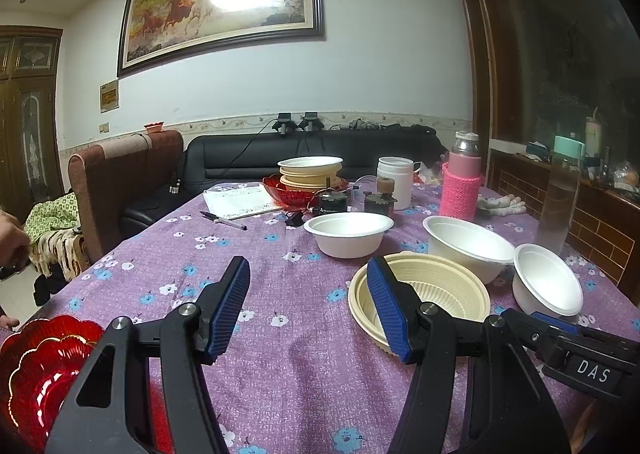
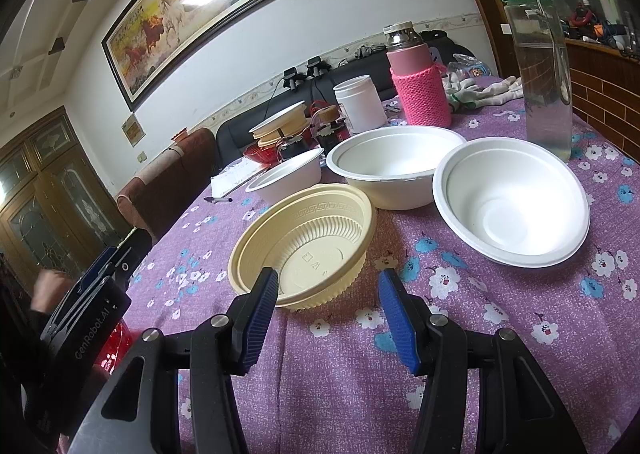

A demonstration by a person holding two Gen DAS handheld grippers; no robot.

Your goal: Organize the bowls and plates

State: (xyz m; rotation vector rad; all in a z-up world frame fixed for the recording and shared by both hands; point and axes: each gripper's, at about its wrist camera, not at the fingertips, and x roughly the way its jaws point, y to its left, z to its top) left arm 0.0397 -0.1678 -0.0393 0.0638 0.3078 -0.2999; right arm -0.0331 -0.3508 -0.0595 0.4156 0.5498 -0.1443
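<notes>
Two claws hang above the counter (image 2: 500, 318), and neither holds anything. Our right claw (image 2: 328, 310) stands moderately wide and empty, its left pad just at the near rim of the cream ribbed bowl (image 2: 304, 242); our left claw (image 1: 308, 306) gapes the same way over bare cloth, its right pad overlapping that same bowl (image 1: 440, 294) in view.

Beyond it sit three white foam bowls: one far left (image 2: 286, 178), a large one in the middle (image 2: 396, 166), one near right (image 2: 512, 202). A stack of bowls (image 1: 310, 174) waits at the far end on a red dish (image 1: 288, 194); another red dish (image 1: 36, 366) lies by our left claw.

We judge the risks thus: a pinch on the thin rim may tip or skid the light bowl, foam may crack under pressure, and a wide sweep could topple the tall clear bottle (image 2: 540, 66) or the pink flask (image 2: 418, 82).
</notes>
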